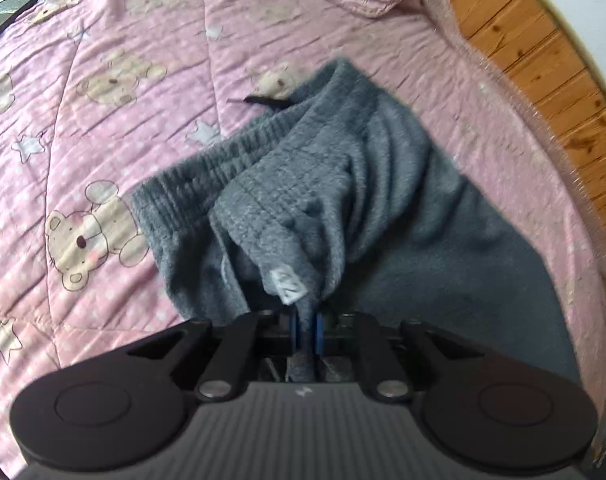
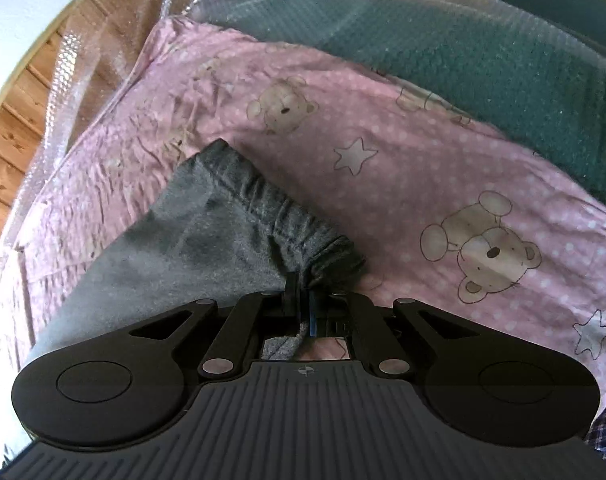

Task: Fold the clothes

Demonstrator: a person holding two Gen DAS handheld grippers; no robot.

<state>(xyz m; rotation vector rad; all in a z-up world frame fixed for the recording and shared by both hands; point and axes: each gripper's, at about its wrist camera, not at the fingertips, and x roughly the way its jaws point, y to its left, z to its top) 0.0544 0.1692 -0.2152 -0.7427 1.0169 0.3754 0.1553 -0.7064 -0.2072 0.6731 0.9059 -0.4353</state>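
Your left gripper hides the pinched fold of the grey sweatpants, and its tips are buried in cloth. The white label is too blurred to read. In the right view, the sweatpants run under the gripper body, their lower part unseen.

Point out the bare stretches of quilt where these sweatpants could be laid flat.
Widest bare stretch: the pink bear-print quilt left of the grey fleece sweatpants, out to the dark flat object. Crowded: the strip toward the wooden floor, and the green blanket. Left gripper and right gripper both pinch the sweatpants.
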